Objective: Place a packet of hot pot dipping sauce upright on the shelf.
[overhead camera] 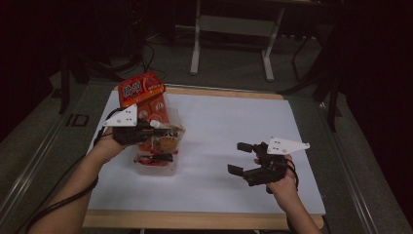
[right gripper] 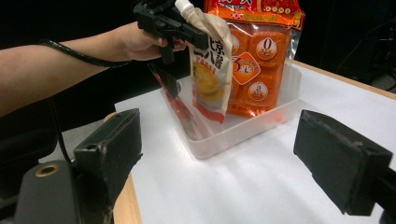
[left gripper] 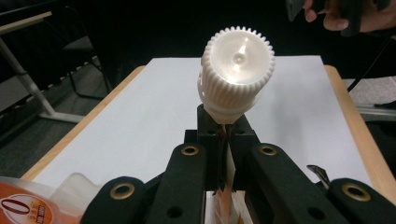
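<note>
The left gripper (overhead camera: 152, 126) is clamped on the neck of a spouted pouch (right gripper: 210, 70), just below its white ribbed cap (left gripper: 237, 65). The pouch hangs from the jaws over the clear plastic bin (right gripper: 243, 128), its lower edge inside the bin walls, in front of an orange multi-pack bag (right gripper: 261, 51) standing upright at the far end of the bin.

Handling judgement: the pouch is soft and flexible; its body sags and will swing under fast motion. The rigid spout neck is the only stiff section and is the correct hold point. The film body is glossy and probably slippery, and a grip there may squeeze the contents. Weight appears light to moderate.

The right gripper (overhead camera: 239, 158) has its jaws spread wide with nothing between them, held low over the white table (overhead camera: 234, 126), well apart from the bin.
</note>
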### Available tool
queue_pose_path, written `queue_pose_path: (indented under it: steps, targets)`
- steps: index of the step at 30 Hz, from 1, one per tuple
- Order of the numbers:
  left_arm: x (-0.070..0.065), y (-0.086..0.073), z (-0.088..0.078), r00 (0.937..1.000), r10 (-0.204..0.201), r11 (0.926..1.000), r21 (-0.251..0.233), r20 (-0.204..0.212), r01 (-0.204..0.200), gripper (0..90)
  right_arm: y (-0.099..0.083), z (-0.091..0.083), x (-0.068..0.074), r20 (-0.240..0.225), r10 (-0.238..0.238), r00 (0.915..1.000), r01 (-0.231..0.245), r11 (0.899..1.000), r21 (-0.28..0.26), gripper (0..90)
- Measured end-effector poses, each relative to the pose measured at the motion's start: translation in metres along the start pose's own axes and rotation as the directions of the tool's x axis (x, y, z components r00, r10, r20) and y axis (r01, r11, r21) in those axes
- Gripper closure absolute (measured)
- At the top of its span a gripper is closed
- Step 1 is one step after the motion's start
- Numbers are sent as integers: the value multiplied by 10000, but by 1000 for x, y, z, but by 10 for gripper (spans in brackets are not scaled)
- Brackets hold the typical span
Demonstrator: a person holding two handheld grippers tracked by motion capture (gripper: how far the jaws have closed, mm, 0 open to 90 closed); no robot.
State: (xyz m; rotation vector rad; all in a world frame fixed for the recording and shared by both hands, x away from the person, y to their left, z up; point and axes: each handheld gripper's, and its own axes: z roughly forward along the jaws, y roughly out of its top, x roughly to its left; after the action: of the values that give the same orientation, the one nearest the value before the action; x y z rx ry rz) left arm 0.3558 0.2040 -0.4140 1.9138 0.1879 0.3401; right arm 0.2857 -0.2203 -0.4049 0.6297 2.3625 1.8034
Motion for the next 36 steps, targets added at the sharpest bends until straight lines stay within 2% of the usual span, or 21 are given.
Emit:
queue_pose_path:
  steps: [8, 10, 15, 20, 24, 31, 36]
  targets:
    - [-3, 0, -8, 9999, 124, 9999, 113, 90, -125, 880, 0, -2, -2, -51, 121, 9999, -122, 9999, -98, 150]
    - [-4, 1, -10, 9996, 137, 9996, 224, 252, -142, 880, 1, -2, -2, -53, 132, 9999, -132, 9998, -112, 151]
    - [-4, -3, -5, 9996, 252, 9981, 555, 137, -259, 879, 1, 0, -1, -103, 138, 9999, -138, 9999, -73, 151]
    - [-3, -5, 0, 9992, 402, 9984, 407, -43, -400, 877, 0, 1, -1, -119, 126, 9998, -127, 9999, -51, 151]
    - [-2, -7, 4, 10000, -19, 9995, 313, 4, 19, 874, -2, 1, -3, -115, 184, 9998, -184, 9998, -26, 151]
    - [-5, -9, 12, 9994, -220, 9996, 210, 279, 214, 876, -2, 0, -3, -101, 217, 9997, -217, 9998, -36, 151]
    - [-8, -5, 22, 9974, -222, 9985, 508, 690, 187, 876, -2, 0, -4, -94, 246, 9997, -246, 9997, -21, 151]
